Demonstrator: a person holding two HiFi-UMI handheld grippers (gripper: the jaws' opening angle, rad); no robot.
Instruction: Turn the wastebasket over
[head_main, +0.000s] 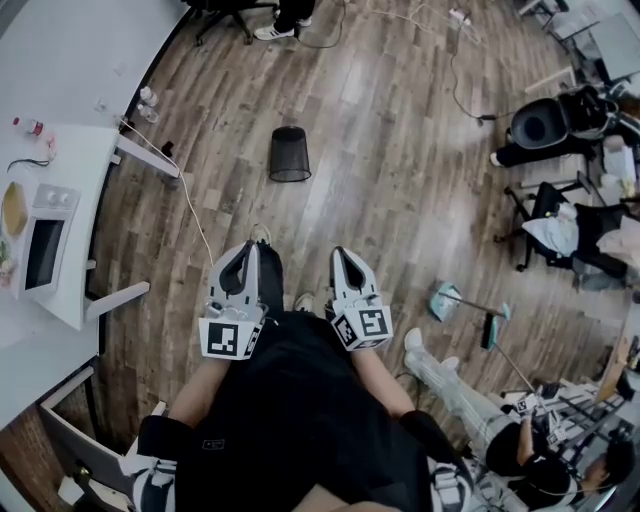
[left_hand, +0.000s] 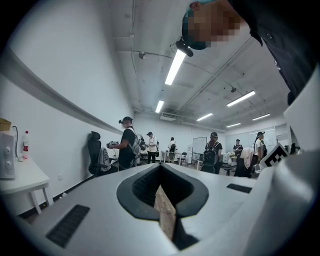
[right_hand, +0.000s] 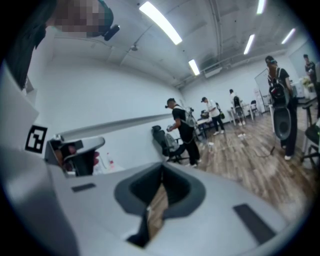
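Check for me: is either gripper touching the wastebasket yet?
Apart. The head view shows the wastebasket on the floor ahead of the left gripper and the right gripper, with a stretch of planks between it and both.

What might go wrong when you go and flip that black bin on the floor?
1. A white cable trails across the floor close to the way to the wastebasket; a foot might catch on it.
2. The left gripper and right gripper are both shut and empty. Unless they open first, they would probably just shove the mesh basket along the wood instead of gripping it.
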